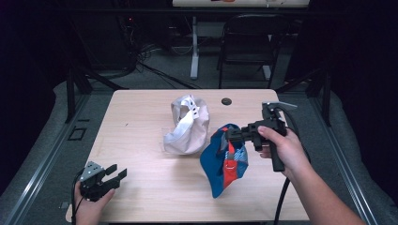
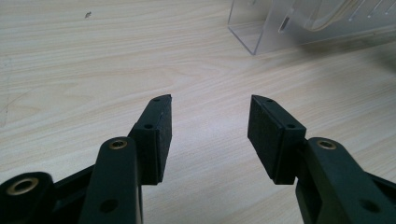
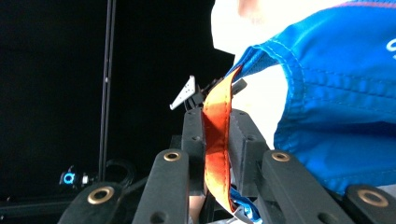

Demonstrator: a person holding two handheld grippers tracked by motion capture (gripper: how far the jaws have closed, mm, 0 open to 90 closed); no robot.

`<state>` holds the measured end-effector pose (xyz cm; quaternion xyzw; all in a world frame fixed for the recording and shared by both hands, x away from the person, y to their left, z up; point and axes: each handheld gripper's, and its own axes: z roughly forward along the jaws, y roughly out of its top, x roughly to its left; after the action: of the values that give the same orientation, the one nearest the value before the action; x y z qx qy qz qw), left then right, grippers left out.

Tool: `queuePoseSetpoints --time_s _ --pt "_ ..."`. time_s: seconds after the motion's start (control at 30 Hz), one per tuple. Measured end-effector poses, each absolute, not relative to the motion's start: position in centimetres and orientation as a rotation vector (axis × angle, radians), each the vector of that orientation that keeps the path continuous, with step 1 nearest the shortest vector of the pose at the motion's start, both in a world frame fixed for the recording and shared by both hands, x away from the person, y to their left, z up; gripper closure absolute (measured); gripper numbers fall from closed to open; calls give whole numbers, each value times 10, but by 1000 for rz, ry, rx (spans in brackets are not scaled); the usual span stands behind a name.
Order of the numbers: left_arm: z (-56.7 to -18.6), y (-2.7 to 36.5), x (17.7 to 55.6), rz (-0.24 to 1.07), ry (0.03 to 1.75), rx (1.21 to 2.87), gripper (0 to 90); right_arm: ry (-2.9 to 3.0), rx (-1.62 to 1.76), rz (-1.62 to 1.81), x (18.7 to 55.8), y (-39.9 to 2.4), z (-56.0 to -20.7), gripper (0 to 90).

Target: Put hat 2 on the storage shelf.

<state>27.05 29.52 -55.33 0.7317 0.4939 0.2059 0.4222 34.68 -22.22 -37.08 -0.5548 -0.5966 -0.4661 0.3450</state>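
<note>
Jaws: right gripper (image 1: 231, 136) pinches blue cap's (image 1: 225, 161) orange strap (image 3: 215, 140) – hanging clear of surface (image 1: 141, 187) | left gripper (image 1: 115, 176) open, empty – lower left | white cap (image 1: 187, 126) centre.

Blue cap (image 1: 224, 161) w/ red panel & orange strap (image 3: 216, 144), hanging crumpled above table's right half, strap pinched in right gripper (image 1: 228, 136). It sits just right of white cap (image 1: 187, 125), which lies by table centre.

Light falls on the table (image 1: 141, 187) from above; around it the room lies dark. Soft overall focus, with white glare behind the blue cap (image 3: 336, 116).
</note>
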Motion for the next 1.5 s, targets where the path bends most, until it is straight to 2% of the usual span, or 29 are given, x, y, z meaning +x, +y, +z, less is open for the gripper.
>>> queuePoseSetpoints --time_s 0.47,1.1,1.5 --pt "-555 293 272 514 1235 1836 495 -1474 -1563 -1336 359 -264 -341 779" --pt "-556 294 272 514 1245 1834 472 -1468 -1663 -1421 407 -267 -310 778" --pt "-555 296 273 509 1245 1838 470 -1451 -1740 -1420 432 -262 -315 778"
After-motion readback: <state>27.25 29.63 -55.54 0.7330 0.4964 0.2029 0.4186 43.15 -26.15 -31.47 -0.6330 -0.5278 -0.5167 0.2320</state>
